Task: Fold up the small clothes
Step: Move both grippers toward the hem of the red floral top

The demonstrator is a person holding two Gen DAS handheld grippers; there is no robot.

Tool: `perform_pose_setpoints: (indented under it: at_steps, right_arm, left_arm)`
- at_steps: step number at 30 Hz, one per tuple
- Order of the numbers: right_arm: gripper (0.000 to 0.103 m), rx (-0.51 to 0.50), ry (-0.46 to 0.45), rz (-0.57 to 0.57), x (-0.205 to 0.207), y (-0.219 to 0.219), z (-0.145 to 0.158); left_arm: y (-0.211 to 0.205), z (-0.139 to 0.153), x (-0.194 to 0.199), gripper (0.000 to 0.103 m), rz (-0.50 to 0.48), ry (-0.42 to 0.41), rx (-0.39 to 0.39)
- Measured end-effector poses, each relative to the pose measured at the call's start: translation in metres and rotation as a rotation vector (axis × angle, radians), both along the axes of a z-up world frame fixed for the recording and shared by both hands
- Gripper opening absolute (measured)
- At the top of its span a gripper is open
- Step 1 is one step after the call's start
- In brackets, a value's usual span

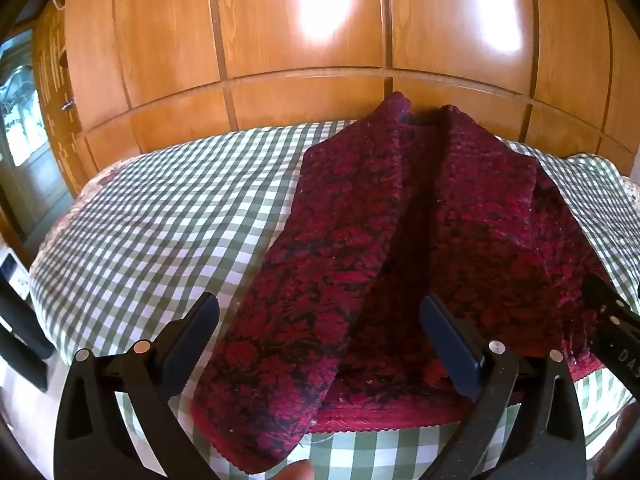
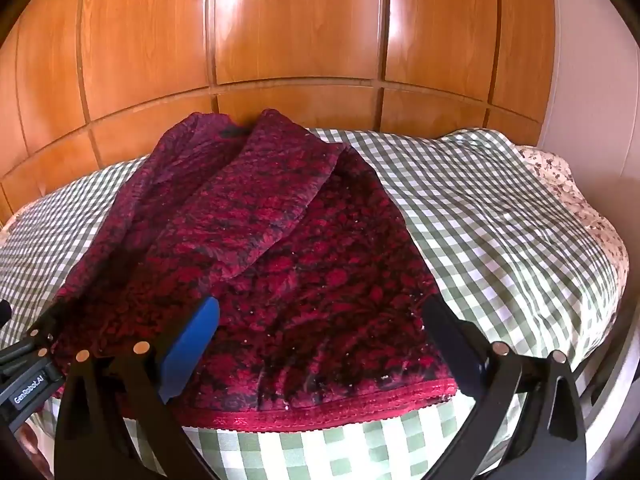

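Left wrist view: both tools, left tool (image 1: pixel 320 344) and right tool (image 2: pixel 320 344), are held wide open, empty, above the near hem of the red garment (image 1: pixel 400 240), spread lengthwise across the bed (image 1: pixel 140 220).

**A bedroom in a home**

A bed fills the lower half of both views, spread with a green-and-white checked cover (image 1: pixel 152 216) that lies over a floral sheet (image 2: pixel 560 176) showing at the edge. Behind it stands a wall of glossy wooden wardrobe doors (image 2: pixel 296 24) — panelled, warm orange-brown, catching the daylight. At the far left of the left wrist view a window or glazed door (image 1: pixel 20 120) shows greenery outside. A dark red patterned garment (image 2: pixel 280 248) lies on the cover — ordinary household laundry.
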State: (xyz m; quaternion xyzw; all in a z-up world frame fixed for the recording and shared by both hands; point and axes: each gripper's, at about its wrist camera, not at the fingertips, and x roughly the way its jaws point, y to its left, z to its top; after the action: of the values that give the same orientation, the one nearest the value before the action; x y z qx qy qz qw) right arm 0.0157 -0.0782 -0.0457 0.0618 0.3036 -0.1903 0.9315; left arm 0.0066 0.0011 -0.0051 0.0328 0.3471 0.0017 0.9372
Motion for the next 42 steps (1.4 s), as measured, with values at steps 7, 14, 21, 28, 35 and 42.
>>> perform_pose_setpoints:
  at_steps: [7, 14, 21, 28, 35, 42]
  right_arm:
    - [0.101, 0.043, 0.018, -0.001, 0.004, -0.007, -0.004]
    - [0.101, 0.062, -0.014, 0.038, -0.002, -0.001, 0.0]
    - [0.101, 0.072, -0.03, 0.067, -0.003, 0.004, 0.003]
    - [0.101, 0.088, -0.031, 0.082, -0.003, 0.004, 0.002]
    - [0.101, 0.112, -0.024, 0.101, 0.0, 0.004, -0.003]
    - [0.101, 0.12, -0.013, 0.109, 0.002, 0.003, -0.007]
  left_arm:
    - [0.005, -0.004, 0.002, 0.099, 0.014, 0.008, -0.004]
    - [0.01, -0.004, 0.0, 0.099, 0.016, 0.012, -0.02]
    - [0.014, -0.002, 0.001, 0.099, 0.023, 0.017, -0.034]
    - [0.018, -0.004, 0.004, 0.099, 0.031, 0.025, -0.039]
    - [0.024, -0.011, 0.008, 0.099, 0.048, 0.04, -0.039]
    - [0.028, -0.014, 0.012, 0.099, 0.061, 0.049, -0.047]
